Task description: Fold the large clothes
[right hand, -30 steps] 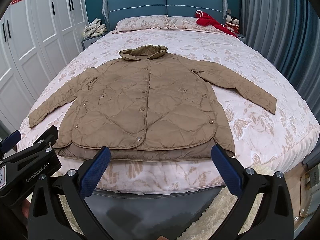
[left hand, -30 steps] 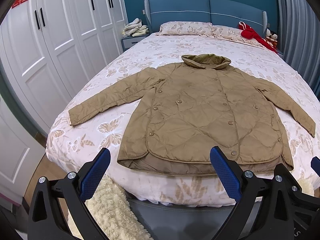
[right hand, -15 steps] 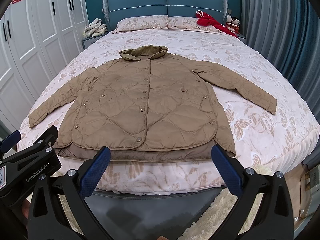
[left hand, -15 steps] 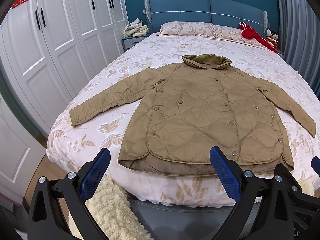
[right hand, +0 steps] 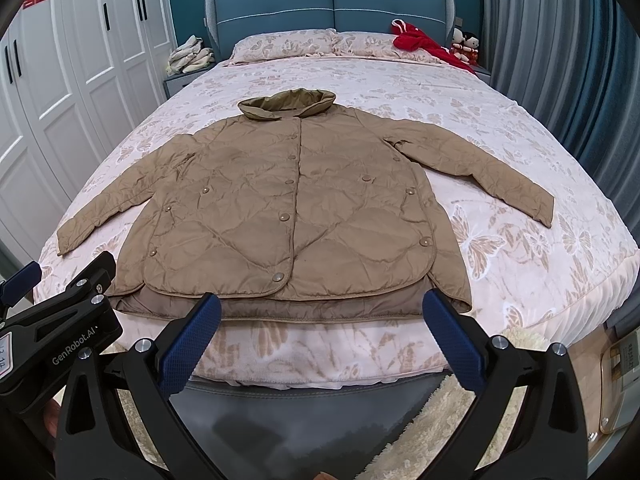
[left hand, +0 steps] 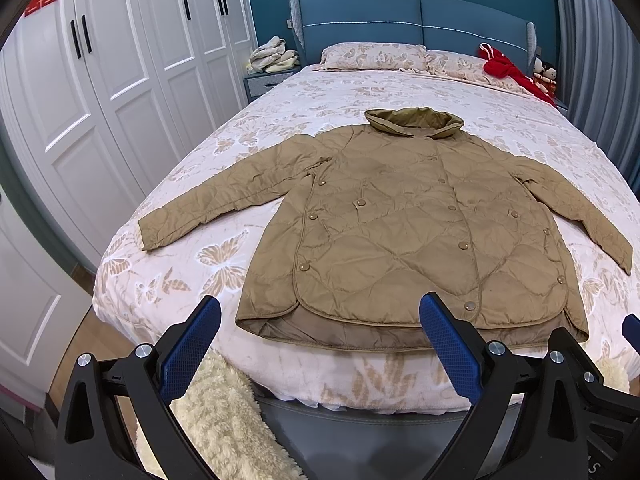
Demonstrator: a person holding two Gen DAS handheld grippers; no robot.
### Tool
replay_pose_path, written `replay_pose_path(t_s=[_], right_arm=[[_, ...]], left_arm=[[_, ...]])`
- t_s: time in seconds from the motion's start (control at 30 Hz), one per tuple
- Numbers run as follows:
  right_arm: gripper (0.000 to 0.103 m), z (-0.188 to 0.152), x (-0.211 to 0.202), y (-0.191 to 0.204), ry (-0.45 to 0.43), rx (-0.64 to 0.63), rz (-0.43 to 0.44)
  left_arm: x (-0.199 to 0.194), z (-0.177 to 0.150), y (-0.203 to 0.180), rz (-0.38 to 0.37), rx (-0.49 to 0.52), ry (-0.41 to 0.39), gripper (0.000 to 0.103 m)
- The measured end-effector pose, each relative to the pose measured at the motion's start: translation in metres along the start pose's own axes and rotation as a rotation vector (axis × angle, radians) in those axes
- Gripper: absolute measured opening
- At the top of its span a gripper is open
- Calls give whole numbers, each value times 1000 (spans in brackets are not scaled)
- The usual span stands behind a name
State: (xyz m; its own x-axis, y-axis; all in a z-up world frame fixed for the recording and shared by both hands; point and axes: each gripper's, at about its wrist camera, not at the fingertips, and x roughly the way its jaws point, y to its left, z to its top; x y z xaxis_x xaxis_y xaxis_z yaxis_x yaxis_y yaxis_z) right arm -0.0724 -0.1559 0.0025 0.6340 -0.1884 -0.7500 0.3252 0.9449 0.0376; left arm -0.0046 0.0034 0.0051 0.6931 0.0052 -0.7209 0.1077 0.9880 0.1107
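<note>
A tan quilted jacket (left hand: 416, 232) lies flat on the bed, front up, buttoned, both sleeves spread out, collar toward the headboard. It also shows in the right wrist view (right hand: 296, 204). My left gripper (left hand: 320, 344) is open and empty, held in front of the foot of the bed, just short of the jacket's hem. My right gripper (right hand: 322, 340) is open and empty at the same distance from the hem. The left gripper's body (right hand: 60, 320) shows at the left of the right wrist view.
The bed (left hand: 360, 92) has a floral cover, pillows (left hand: 376, 56) and a red garment (left hand: 516, 76) at the head. White wardrobes (left hand: 120, 80) stand on the left, curtains (right hand: 560, 60) on the right. A fluffy cream rug (left hand: 220, 420) lies by the bed's foot.
Both views have shifted very slightly; the jacket sits a touch lower in the frames. Neither gripper's opening has changed.
</note>
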Motion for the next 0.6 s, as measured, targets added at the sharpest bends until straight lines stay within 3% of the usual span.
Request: replay_pose_path(t_s=[0.6], right_arm=[[98, -1, 12, -3, 12, 6, 7]], left_arm=[[11, 0, 9, 22, -11, 16, 98]])
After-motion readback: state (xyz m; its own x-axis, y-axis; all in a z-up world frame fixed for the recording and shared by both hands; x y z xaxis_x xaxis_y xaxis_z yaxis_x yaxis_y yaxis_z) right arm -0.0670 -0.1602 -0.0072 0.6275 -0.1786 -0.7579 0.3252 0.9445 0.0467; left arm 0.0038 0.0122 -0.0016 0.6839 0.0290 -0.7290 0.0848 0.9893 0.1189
